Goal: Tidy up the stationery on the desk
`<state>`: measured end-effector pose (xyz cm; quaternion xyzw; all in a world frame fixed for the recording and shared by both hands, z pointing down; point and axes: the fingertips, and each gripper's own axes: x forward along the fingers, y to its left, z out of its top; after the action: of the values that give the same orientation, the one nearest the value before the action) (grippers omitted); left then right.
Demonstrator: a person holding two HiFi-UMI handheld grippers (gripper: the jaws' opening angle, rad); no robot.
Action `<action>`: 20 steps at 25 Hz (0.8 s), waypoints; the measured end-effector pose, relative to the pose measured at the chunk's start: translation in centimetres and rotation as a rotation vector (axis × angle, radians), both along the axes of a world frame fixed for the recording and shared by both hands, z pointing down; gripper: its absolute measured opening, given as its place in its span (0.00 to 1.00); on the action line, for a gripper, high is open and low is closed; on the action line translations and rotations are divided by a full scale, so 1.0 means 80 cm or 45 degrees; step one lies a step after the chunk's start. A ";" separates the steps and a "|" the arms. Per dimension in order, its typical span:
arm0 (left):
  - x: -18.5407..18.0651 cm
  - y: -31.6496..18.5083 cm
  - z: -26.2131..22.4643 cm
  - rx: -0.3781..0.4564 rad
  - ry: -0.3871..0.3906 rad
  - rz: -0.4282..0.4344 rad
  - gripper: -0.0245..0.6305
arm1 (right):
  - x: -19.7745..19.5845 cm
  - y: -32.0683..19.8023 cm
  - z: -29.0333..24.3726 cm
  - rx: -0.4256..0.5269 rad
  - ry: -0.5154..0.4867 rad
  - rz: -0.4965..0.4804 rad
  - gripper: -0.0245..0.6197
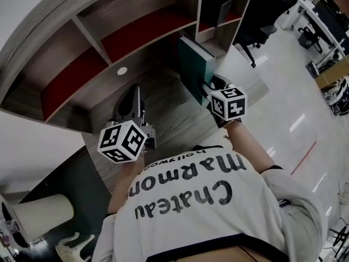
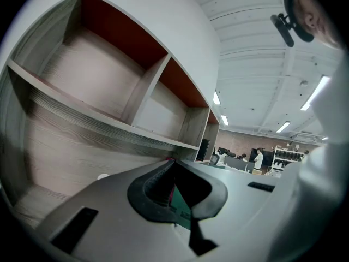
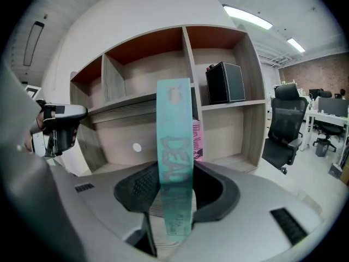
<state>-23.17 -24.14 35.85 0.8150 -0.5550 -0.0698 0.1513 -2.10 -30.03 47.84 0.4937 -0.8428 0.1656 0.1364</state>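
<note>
My right gripper (image 1: 210, 89) is shut on a teal-green book (image 1: 193, 64) and holds it upright by its spine over the desk at the foot of the wooden shelf unit (image 1: 109, 31). In the right gripper view the teal spine (image 3: 174, 146) stands between the jaws of that gripper (image 3: 174, 173), with a pink book (image 3: 197, 138) just behind it. My left gripper (image 1: 134, 90) hovers over the desk to the left, apart from the book. Seen from the left gripper view, this gripper (image 2: 173, 165) has its tips together with nothing between them.
The shelf unit has several open compartments with red backs. A black pen holder (image 1: 215, 7) stands in an upper right one, a black box (image 3: 225, 82) in the right gripper view. An office chair (image 3: 286, 127) is to the right, a white bin (image 1: 41, 214) at lower left.
</note>
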 end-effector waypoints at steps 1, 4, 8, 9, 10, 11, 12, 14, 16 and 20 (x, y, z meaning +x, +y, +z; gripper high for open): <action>0.001 0.000 0.001 -0.002 0.005 0.001 0.06 | 0.003 -0.001 0.002 -0.002 0.013 0.007 0.31; 0.003 -0.001 0.004 -0.010 0.015 -0.007 0.06 | 0.009 -0.002 0.005 0.000 0.057 0.009 0.31; 0.008 -0.005 0.006 -0.020 0.022 -0.031 0.06 | 0.009 -0.010 0.008 0.027 0.093 -0.006 0.31; 0.009 -0.005 0.007 -0.024 0.023 -0.040 0.06 | 0.008 -0.012 0.008 0.033 0.095 -0.012 0.31; 0.009 -0.005 0.008 -0.030 0.026 -0.050 0.06 | 0.006 -0.015 0.010 0.038 0.099 -0.018 0.31; 0.010 -0.005 0.009 -0.036 0.027 -0.061 0.06 | 0.005 -0.018 0.011 0.043 0.103 -0.025 0.31; 0.010 -0.006 0.009 -0.041 0.026 -0.072 0.06 | 0.004 -0.022 0.012 0.048 0.109 -0.031 0.31; 0.008 -0.009 0.008 -0.045 0.023 -0.097 0.06 | 0.002 -0.030 0.015 0.058 0.117 -0.040 0.31; 0.005 -0.012 0.006 -0.046 0.023 -0.125 0.06 | 0.000 -0.036 0.017 0.068 0.119 -0.046 0.31; 0.005 -0.018 0.003 -0.052 0.023 -0.161 0.06 | -0.004 -0.045 0.020 0.085 0.135 -0.061 0.31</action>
<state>-22.78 -25.55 36.12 0.7743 -0.6054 -0.0755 0.1681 -2.41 -33.64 49.43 0.4857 -0.8510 0.1076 0.1683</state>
